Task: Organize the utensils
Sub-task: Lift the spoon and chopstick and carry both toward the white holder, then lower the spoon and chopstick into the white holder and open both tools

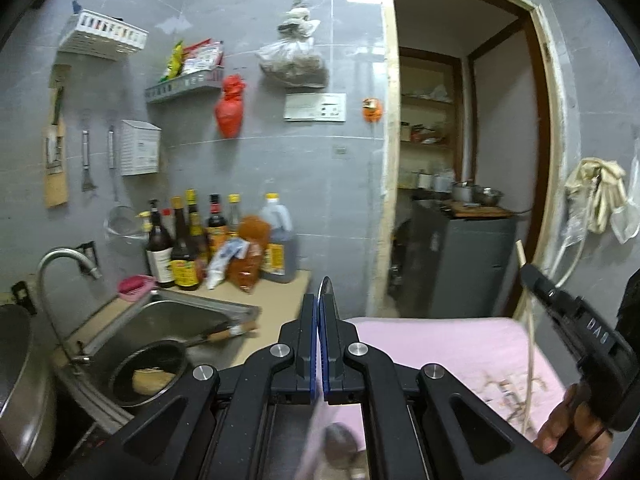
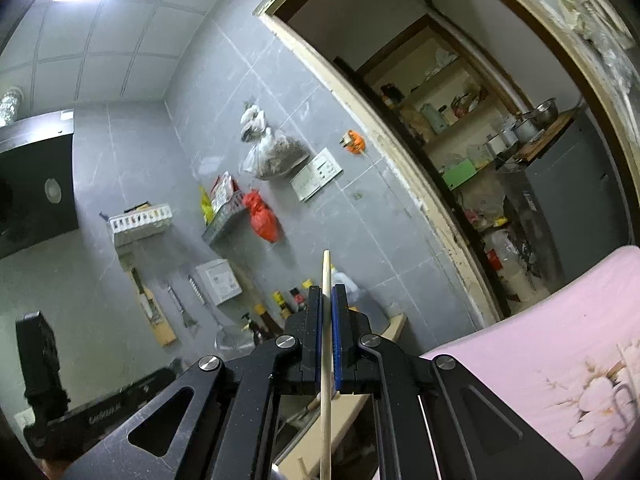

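- The left gripper (image 1: 319,304) was made of black plastic with blue pads, and it was squeezed tight on a thin shiny metal spoon (image 1: 325,286). The spoon's thin edge poked up past the tips, and its round bowl showed blurry below the gripper.
- The right gripper (image 2: 328,300) looked the same, black with blue pads. It was pinched tight on a long, thin, pale wooden chopstick (image 2: 325,344) that stood almost straight up between the pads.
- In the left view, the right gripper (image 1: 532,276) showed at the right side with a hand (image 1: 560,420) on its handle, and the chopstick (image 1: 530,340) hung down from it.
- Under both was a soft pink cloth (image 1: 460,348) with a flower print, flat and a bit fuzzy.
- To the left was a shiny steel sink (image 1: 168,320) set in the tan counter (image 1: 280,296). A round black pan (image 1: 148,372) with a wooden handle lay in the sink, and a curved metal tap (image 1: 56,264) bent over it.
- Farther back on the counter stood tall dark glass bottles (image 1: 188,240) with yellow caps and a big plastic jug (image 1: 276,240).
- The wall (image 1: 280,160) had smooth grey tiles. White plastic baskets, a red bag (image 1: 229,108) and a lumpy clear bag (image 1: 292,60) hung on it.
- An open doorway (image 1: 460,160) with a pale wooden frame showed shelves and metal pots far behind.
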Available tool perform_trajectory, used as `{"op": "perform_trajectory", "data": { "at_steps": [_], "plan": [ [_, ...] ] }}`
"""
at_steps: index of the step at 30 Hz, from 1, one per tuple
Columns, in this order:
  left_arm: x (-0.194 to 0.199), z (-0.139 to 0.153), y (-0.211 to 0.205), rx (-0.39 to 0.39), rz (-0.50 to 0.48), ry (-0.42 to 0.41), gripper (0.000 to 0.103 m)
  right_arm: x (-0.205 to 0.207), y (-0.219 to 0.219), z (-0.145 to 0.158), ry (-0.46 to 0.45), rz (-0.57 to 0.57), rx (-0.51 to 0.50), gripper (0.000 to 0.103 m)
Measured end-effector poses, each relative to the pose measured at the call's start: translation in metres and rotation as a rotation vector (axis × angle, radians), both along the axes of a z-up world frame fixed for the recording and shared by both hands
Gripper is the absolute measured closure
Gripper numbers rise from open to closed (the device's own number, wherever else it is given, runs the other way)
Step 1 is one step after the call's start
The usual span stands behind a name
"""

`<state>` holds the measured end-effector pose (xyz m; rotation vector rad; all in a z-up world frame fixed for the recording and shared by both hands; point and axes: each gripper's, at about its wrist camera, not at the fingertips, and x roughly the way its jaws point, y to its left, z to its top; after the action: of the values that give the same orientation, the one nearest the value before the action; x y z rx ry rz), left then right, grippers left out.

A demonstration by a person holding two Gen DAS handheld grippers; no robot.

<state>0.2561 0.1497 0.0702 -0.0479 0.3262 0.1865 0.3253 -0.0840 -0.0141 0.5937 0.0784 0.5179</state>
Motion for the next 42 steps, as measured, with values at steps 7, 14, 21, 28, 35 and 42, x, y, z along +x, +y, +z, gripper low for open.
{"op": "perform_trajectory", "data": {
  "at_steps": [7,14,21,28,35,42],
  "plan": [
    [0.003,-0.032,-0.002,0.066,0.05,-0.011,0.101,0.007,0.0,-0.032,0.016,-0.079,0.043,0.099],
    [0.007,-0.055,-0.007,0.062,0.055,0.009,0.101,0.002,0.0,-0.037,0.011,-0.124,-0.007,0.099],
    [0.012,-0.064,-0.014,0.071,0.041,0.023,0.101,-0.005,0.002,-0.037,0.016,-0.167,-0.072,0.099],
    [0.013,-0.066,-0.016,0.079,0.04,0.017,0.101,-0.014,0.0,-0.044,0.003,-0.212,-0.119,0.099],
    [0.009,-0.067,-0.016,0.099,0.044,0.002,0.101,-0.021,0.003,-0.045,-0.014,-0.214,-0.182,0.099],
    [0.002,-0.077,-0.026,0.201,0.05,-0.032,0.101,-0.026,0.005,-0.043,-0.038,-0.222,-0.242,0.099]
  ]
}}
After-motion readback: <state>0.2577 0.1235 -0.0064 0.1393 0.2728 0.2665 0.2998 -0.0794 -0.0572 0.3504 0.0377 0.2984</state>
